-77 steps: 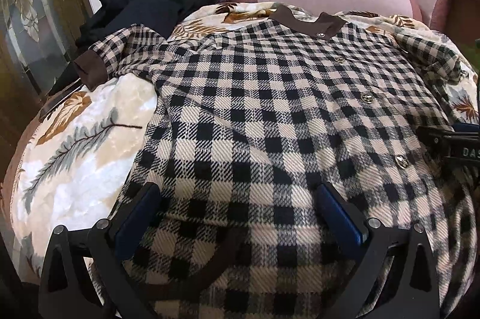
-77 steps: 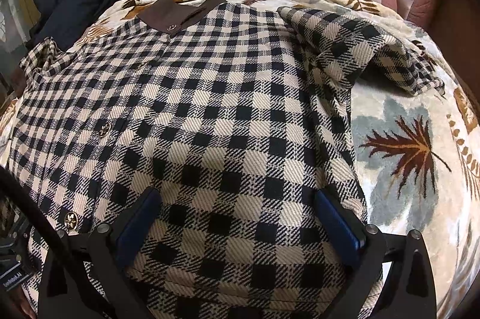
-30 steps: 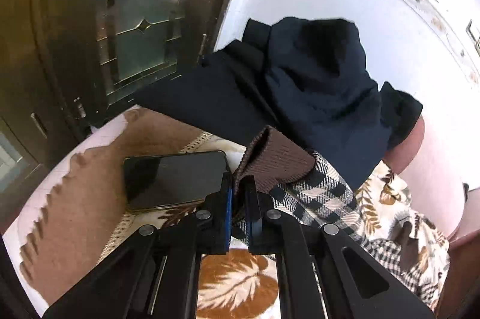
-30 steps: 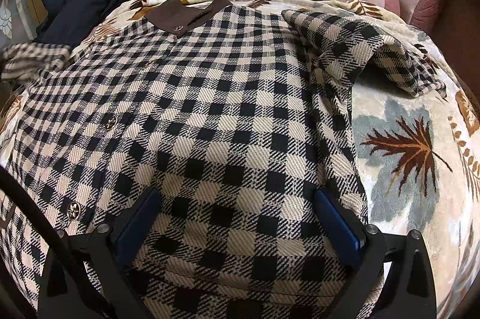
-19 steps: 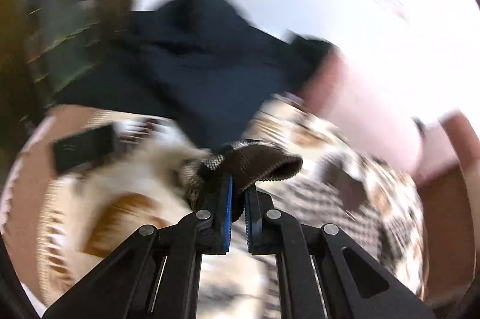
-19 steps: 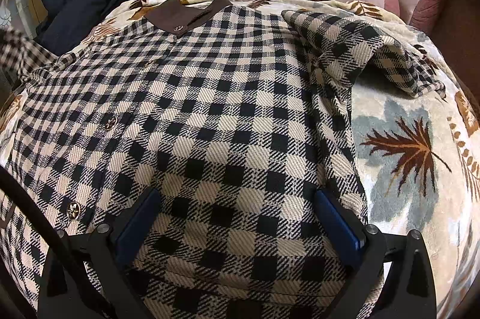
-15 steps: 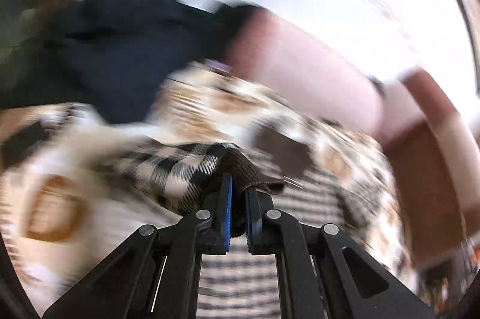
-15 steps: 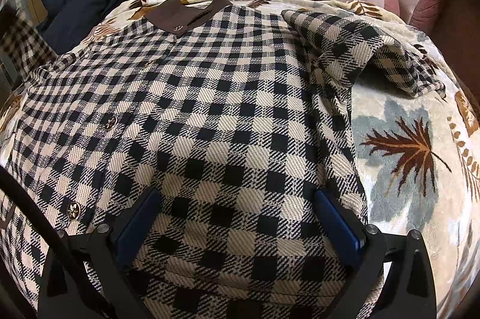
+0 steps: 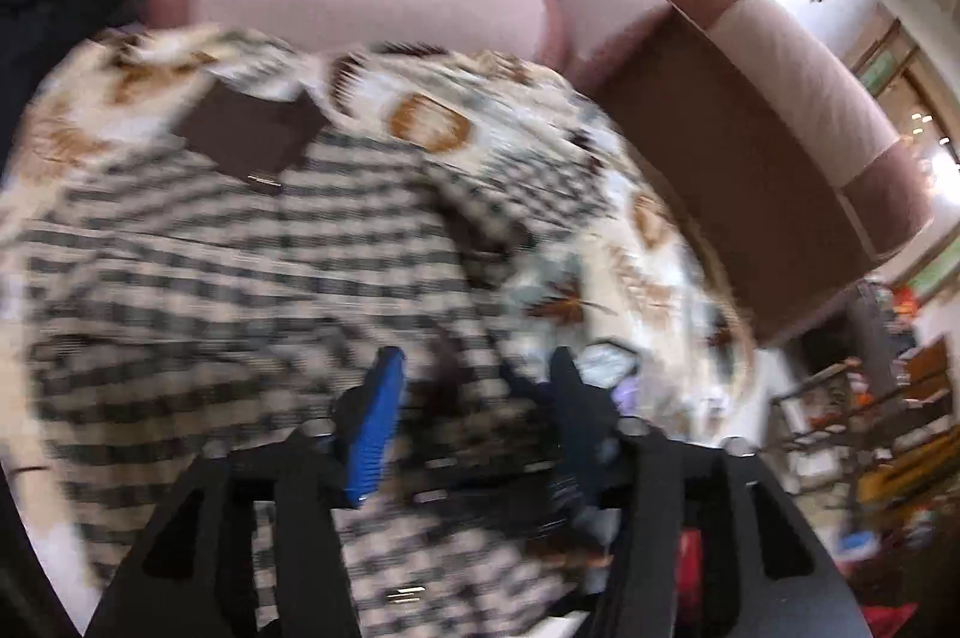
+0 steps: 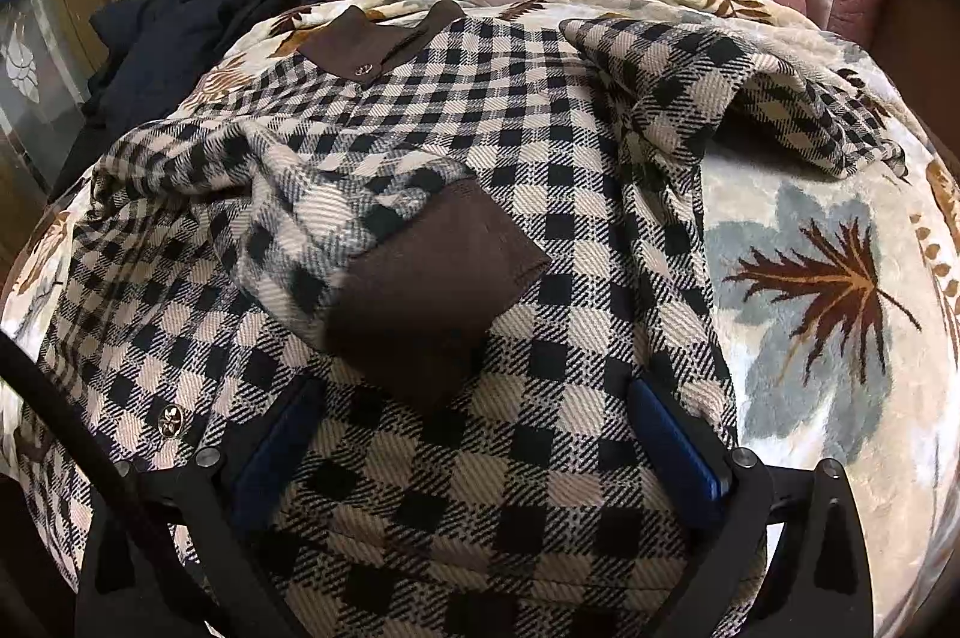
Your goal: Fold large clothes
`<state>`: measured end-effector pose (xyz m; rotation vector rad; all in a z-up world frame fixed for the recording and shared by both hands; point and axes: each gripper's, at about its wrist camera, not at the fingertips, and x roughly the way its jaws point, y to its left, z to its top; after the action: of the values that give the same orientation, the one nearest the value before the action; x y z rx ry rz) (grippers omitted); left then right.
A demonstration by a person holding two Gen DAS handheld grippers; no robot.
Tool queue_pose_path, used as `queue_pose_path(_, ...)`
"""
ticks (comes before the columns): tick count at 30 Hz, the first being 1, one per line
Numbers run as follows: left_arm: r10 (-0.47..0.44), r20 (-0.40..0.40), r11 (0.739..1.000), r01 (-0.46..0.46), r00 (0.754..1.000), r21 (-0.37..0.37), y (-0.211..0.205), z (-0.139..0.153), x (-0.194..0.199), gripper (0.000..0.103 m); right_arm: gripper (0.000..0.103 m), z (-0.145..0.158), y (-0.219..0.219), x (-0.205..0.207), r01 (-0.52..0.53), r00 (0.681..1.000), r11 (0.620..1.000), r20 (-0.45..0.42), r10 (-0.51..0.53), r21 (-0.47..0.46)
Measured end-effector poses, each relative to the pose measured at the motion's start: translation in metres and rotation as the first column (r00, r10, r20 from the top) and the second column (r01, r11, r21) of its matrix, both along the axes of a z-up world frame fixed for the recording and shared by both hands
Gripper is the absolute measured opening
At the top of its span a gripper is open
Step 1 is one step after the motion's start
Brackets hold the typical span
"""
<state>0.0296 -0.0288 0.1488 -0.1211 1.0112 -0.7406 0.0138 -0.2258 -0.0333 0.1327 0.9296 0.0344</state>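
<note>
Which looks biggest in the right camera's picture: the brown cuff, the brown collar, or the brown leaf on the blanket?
1. Brown cuff, though it lies nearest the camera, which inflates it.
2. Brown leaf.
3. Brown collar, farthest away, so its true size is unsure.

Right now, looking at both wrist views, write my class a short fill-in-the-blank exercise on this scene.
1. The sleeve folded across the checked coat ends in a ____ cuff.
2. The right gripper has its jaws ____.
3. The leaf-print blanket lies ____ the coat.

Missing words: brown; open; under
</note>
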Motion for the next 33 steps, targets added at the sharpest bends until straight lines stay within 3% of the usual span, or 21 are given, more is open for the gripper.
queue_pose_path(1,0.055,0.036,0.998,-0.056,0.998,0.022,0.019,-0.002,0.000,0.065,0.103,-0.001,0.001,-0.001,0.000,1.000,1.000,-0.001,0.000,-0.005)
queue_pose_path(3,0.168,0.092,0.982,-0.175,0.981,0.070,0.055,-0.014,0.002,0.066,0.103,-0.001,0.002,-0.001,0.000,1.000,1.000,-0.001,0.000,-0.013)
queue_pose_path(6,0.358,0.100,0.921,-0.369,0.928,0.124,0.121,-0.040,0.011,0.066,0.103,0.001,0.002,-0.006,-0.004,1.000,1.000,-0.008,0.004,-0.008)
queue_pose_path(7,0.415,0.102,0.895,-0.426,0.904,0.134,0.143,-0.051,0.012,0.066,0.095,0.006,0.000,-0.010,0.001,1.000,1.000,-0.014,-0.001,-0.013)
queue_pose_path(9,0.464,0.102,0.869,-0.474,0.880,0.138,0.175,-0.065,0.021,0.066,0.084,0.021,-0.010,-0.022,0.025,1.000,0.999,0.009,-0.025,0.022)
queue_pose_path(13,0.515,0.089,0.847,-0.522,0.852,0.100,0.210,-0.086,0.042,0.066,0.084,0.058,-0.032,-0.029,0.074,0.992,0.990,0.093,-0.085,0.118)
queue_pose_path(17,0.528,0.010,0.849,-0.528,0.849,-0.002,0.220,-0.099,0.073,0.066,0.084,0.061,-0.035,0.006,0.110,0.992,0.973,0.038,-0.120,0.202)
queue_pose_path(22,0.443,-0.161,0.866,-0.467,0.882,-0.178,0.206,-0.108,0.100,0.067,0.084,0.044,-0.018,0.048,0.143,0.989,0.980,-0.042,-0.139,0.139)
queue_pose_path(26,0.379,-0.214,0.879,-0.423,0.900,-0.221,0.183,-0.116,0.115,0.068,0.084,0.043,-0.014,0.059,0.136,0.990,0.982,-0.046,-0.131,0.131)
queue_pose_path(30,0.396,-0.270,0.856,-0.460,0.878,-0.238,0.184,-0.128,0.129,0.067,0.084,0.040,-0.010,0.072,0.116,0.992,0.988,-0.070,-0.109,0.100)
queue_pose_path(31,0.396,-0.290,0.846,-0.469,0.871,-0.253,0.187,-0.131,0.131,0.055,0.084,0.039,-0.010,0.076,0.113,0.991,0.989,-0.079,-0.106,0.096)
queue_pose_path(32,0.396,-0.296,0.845,-0.471,0.869,-0.254,0.189,-0.132,0.132,0.030,0.084,0.039,-0.010,0.079,0.110,0.991,0.989,-0.084,-0.102,0.100)
queue_pose_path(33,0.395,-0.293,0.850,-0.467,0.871,-0.242,0.190,-0.131,0.131,0.016,0.084,0.038,-0.009,0.083,0.104,0.991,0.989,-0.091,-0.094,0.108)
